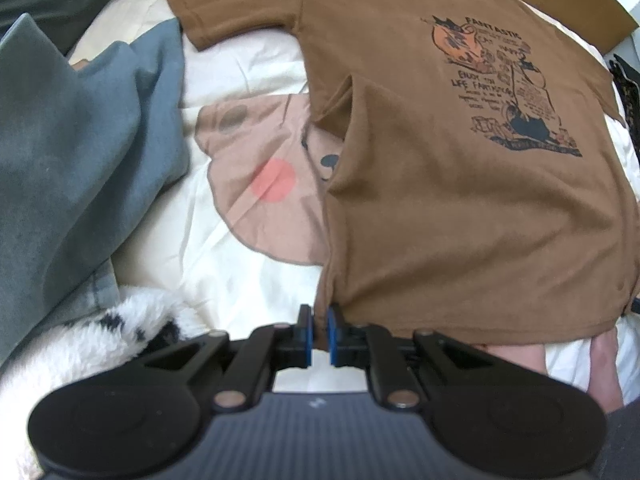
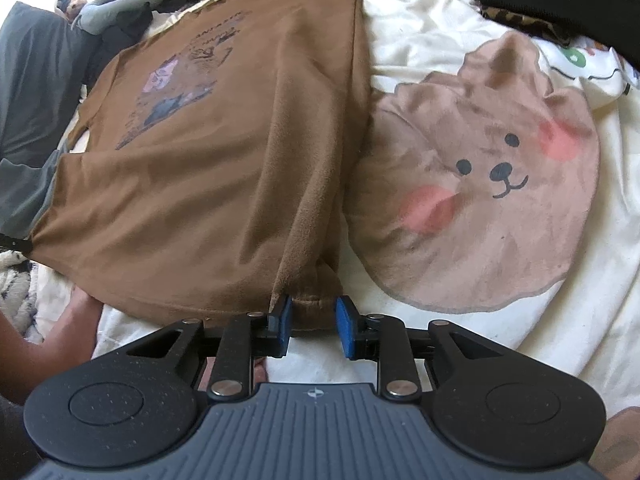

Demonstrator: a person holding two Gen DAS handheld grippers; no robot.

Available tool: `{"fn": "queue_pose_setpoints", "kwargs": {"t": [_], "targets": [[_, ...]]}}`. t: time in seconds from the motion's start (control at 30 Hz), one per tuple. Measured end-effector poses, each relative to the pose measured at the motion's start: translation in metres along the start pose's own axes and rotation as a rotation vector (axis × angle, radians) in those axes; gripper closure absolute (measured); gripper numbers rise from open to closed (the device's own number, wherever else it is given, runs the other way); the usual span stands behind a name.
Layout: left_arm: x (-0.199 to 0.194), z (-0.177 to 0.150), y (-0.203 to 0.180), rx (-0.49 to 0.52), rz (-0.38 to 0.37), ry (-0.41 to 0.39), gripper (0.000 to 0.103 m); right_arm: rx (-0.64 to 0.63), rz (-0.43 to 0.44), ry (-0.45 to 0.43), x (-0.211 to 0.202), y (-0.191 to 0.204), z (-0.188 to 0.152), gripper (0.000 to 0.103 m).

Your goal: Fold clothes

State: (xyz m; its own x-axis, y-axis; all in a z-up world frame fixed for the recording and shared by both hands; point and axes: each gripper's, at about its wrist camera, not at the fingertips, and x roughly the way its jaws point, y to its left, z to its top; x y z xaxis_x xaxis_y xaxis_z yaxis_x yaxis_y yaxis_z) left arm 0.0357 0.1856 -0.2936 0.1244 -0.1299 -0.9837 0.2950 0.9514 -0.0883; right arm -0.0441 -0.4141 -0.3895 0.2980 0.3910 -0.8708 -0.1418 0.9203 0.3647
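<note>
**Desk:** What have you got on the left camera?

**Operator:** I see the brown T-shirt (image 1: pixel 460 184) spread flat on the cream bedsheet (image 1: pixel 248 276), printed side up, graphic (image 1: pixel 504 84) toward the far end. My left gripper (image 1: pixel 319 322) sits right at the shirt's near hem corner. The blue pads (image 1: pixel 332 332) are almost together with only a thin slit between them, and the corner of the hem runs down into that slit. It looks pinched, but I cannot tell for sure.

**Desk:** And the right?

**Operator:** My right gripper (image 2: pixel 311 322) is at the hem (image 2: pixel 312 305) on the other side, where a lengthwise fold ridge in the shirt (image 2: pixel 224 184) comes down. The jaws stand clearly apart, hem edge lying between the pads (image 2: pixel 345 330), nothing clamped.

**Desk:** Surroundings?

**Operator:** A bear-face print on the bedsheet (image 2: pixel 492 184) just beside the shirt's edge. On the left view, a blue-grey garment (image 1: pixel 80 148) heaped well to the side, and something white and fluffy with black spots (image 1: pixel 100 340) near my gripper. A person's forearm (image 2: pixel 44 344) shows by the hem on the right view.
</note>
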Motion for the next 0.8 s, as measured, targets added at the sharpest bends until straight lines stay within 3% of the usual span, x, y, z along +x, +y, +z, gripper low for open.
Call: {"fn": "queue_pose_setpoints", "kwargs": {"t": [0.3, 0.4, 0.47, 0.8], "targets": [[0.002, 0.0, -0.001, -0.01, 0.001, -0.001, 0.095, -0.027, -0.025, 0.012, 0.014, 0.003, -0.001, 0.077], [0.003, -0.002, -0.001, -0.017, -0.001, -0.002, 0.095, -0.043, -0.04, 0.022, 0.013, 0.005, 0.0, 0.086], [0.003, -0.003, -0.001, -0.018, -0.005, -0.004, 0.095, -0.051, -0.053, 0.031, 0.012, 0.005, 0.001, 0.099], [-0.006, -0.01, 0.009, -0.054, -0.045, -0.036, 0.095, -0.035, -0.109, 0.042, -0.023, 0.003, 0.006, 0.1]]}}
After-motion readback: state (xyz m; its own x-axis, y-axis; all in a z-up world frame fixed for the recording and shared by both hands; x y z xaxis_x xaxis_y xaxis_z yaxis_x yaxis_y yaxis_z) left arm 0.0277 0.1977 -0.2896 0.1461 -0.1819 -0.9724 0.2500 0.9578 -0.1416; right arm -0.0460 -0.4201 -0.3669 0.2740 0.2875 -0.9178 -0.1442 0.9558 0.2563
